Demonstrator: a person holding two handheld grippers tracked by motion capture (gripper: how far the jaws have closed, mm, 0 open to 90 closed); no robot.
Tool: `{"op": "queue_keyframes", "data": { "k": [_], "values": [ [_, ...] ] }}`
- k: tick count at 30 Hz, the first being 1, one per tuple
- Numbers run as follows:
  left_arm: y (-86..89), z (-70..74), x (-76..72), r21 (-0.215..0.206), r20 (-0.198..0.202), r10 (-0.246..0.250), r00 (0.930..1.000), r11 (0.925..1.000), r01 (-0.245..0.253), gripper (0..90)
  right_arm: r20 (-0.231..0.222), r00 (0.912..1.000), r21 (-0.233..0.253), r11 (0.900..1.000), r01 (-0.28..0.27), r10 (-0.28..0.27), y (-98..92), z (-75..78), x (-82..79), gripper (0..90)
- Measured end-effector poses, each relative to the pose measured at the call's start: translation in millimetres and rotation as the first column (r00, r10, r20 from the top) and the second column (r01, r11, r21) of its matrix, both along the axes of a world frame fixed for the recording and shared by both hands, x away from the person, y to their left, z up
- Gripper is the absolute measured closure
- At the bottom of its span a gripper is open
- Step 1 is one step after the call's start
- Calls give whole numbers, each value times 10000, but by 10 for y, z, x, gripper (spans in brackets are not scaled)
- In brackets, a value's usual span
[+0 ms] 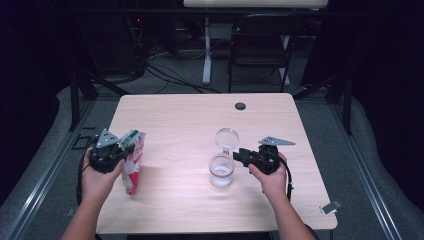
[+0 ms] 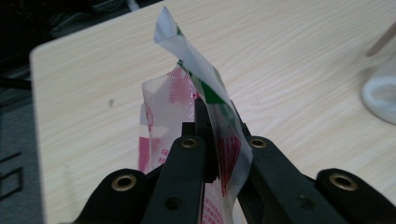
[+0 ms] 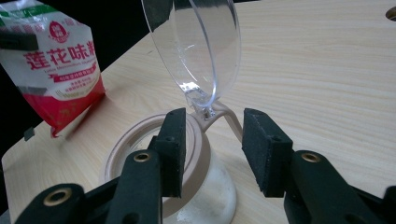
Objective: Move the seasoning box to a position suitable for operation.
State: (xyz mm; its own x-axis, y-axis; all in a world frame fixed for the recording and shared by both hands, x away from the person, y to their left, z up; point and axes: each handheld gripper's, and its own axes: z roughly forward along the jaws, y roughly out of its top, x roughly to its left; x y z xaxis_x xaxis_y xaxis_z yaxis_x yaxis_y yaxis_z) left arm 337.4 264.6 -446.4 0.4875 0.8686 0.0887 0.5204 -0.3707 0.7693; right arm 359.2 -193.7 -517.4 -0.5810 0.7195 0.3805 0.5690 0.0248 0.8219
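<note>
Pale wood-grain counter [image 1: 190, 115] stands in a dark room, with a black folding chair [image 1: 260, 45] at twelve o'clock beyond its far edge and cables on the grey floor [image 1: 170, 75].

At nine o'clock on the counter, the left tongs [image 1: 122, 147] are clamped on the upper edge of a red, white and green seasoning packet [image 1: 134, 160]. In the left gripper view the packet's film [image 2: 205, 107] is pinched flat between the black jaws, its top corner rising above them and its lower part hanging toward the counter.

Just right of centre, toward four o'clock, sits a clear glass jar [image 1: 221, 171] with a beige rim and white powder at its bottom. Its clear round lid [image 1: 226, 137] is flipped up on a hinge at the far side. The right tongs [image 1: 236, 156] are apart, their padded jaws on either side of the hinge loop [image 3: 219, 114] without gripping it; one pad lies against the rim [image 3: 135, 135], as far as can be judged.

Near five o'clock a small clip [image 1: 331, 206] lies at the counter's edge.
</note>
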Motion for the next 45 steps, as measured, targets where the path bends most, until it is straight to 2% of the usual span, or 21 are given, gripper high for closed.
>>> {"op": "queue_keyframes", "data": {
  "k": [3, 7, 11, 14, 19, 23, 27, 29, 34, 35, 37, 40, 45],
  "values": [
    [37, 100, 52, 407, 99, 96, 9999, 9991, -100, 900, -34, 10000, -89, 10000, -12, 11, -9, 0, 2, 602],
    [106, 232, 138, 577, 166, 253, 9995, 9980, -262, 900, -37, 10000, -76, 10000, 32, -32, -16, 1, 5, 602],
    [167, 332, 208, 409, 115, 285, 9995, 9987, -289, 900, -11, 10000, -44, 10000, 32, -32, -26, 4, 5, 605],
    [151, 385, 229, 354, 147, 224, 9996, 9991, -229, 900, 58, 10000, -8, 10000, 60, -60, -20, 3, 6, 607],
    [15, 454, 247, 436, 216, -193, 9996, 9989, 184, 900, 37, 10000, -48, 10000, 37, -37, -26, 14, 2, 608],
    [-108, 478, 256, 255, 205, -570, 9982, 9981, 564, 900, 93, 9999, 24, 9999, 137, -138, -35, 28, -6, 611],
    [-291, 472, 248, -64, 121, -1193, 9928, 9928, 1194, 900, 164, 9996, 23, 9998, 215, -215, -55, 34, -6, 613],
    [-379, 468, 240, -235, 30, -1494, 9888, 9885, 1494, 900, 179, 9996, 1, 9997, 232, -232, -57, 39, -8, 613],
    [-608, 479, 207, -279, 54, -2140, 9768, 9764, 2141, 900, 226, 9995, -11, 9997, 234, -234, -64, 53, -13, 612],
    [-693, 487, 188, -256, 14, -2409, 9705, 9702, 2409, 900, 240, 9994, 38, 9997, 242, -243, -63, 52, -13, 611],
    [-806, 496, 163, -26, 10, -2727, 9621, 9621, 2727, 900, 216, 9996, 10, 9998, 202, -203, -70, 54, -12, 608],
    [-941, 498, 133, 98, 25, -3149, 9491, 9491, 3149, 900, 232, 9995, 37, 9997, 226, -226, -77, 56, -15, 606],
    [-1094, 436, 37, -144, 91, -3885, 9214, 9213, 3886, 900, 369, 9988, 90, 9995, 312, -315, -84, 76, -24, 636]
  ]
}}
